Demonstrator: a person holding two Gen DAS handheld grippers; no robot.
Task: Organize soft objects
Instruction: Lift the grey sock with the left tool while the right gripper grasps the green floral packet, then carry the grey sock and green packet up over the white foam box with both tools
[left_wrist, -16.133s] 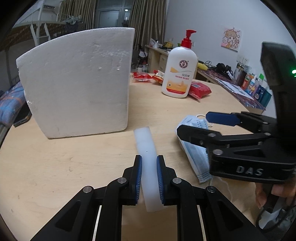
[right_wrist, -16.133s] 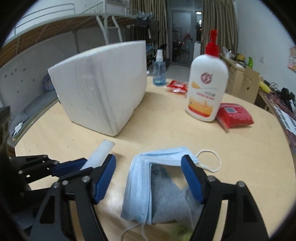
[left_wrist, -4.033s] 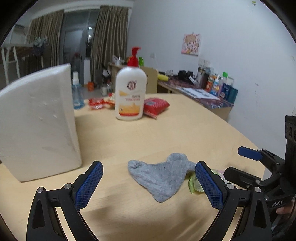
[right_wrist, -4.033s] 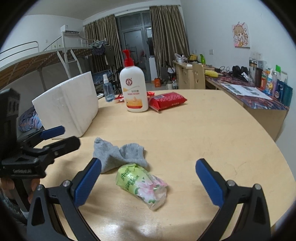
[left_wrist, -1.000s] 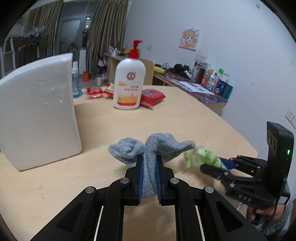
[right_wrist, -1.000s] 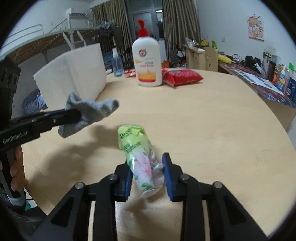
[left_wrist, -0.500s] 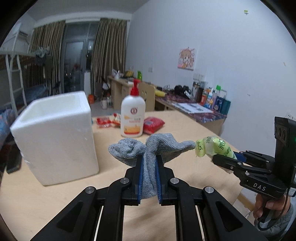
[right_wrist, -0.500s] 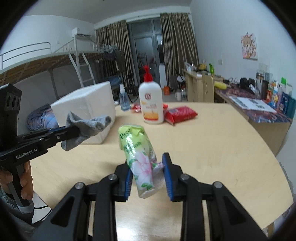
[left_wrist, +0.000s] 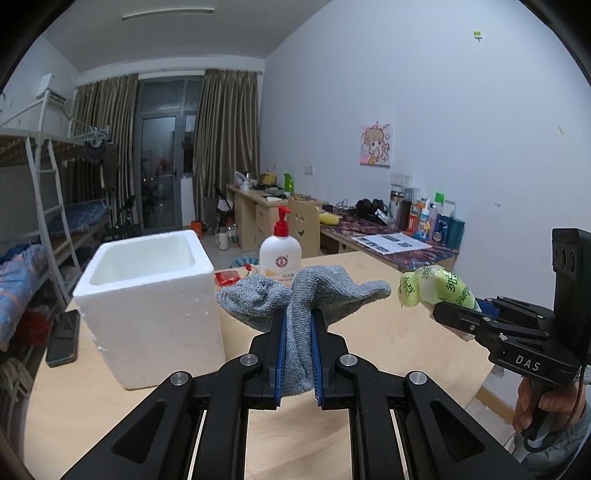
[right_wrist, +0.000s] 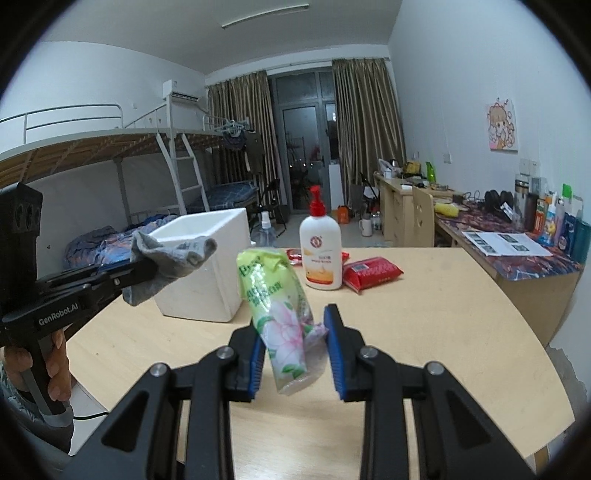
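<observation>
The grey knitted sock (left_wrist: 300, 295) hangs folded between the blue pads of the left claw (left_wrist: 298, 354), its two ends flopping out to either side above the fingertips, held clear in the air over the round pale wooden desk (left_wrist: 373, 332). The left claw is clamped tight on it, nearly fully closed, pointing slightly downward toward the desk. Just to its right, the green-and-white flowered plastic tissue packet (right_wrist: 280, 310) is gripped by the right claw (right_wrist: 295, 354), whose jaws stand narrowly apart with the pads pressing the packet's lower half; the packet stands upright, tilted a little left, also above the desk. A hand (right_wrist: 55, 365) grips the left claw's handle. Ahead sits the open white foam box (left_wrist: 147, 295), empty as far as its inside shows, with the white pump bottle with a red cap (right_wrist: 320, 251) and a red flat packet (right_wrist: 371, 273) beyond.
</observation>
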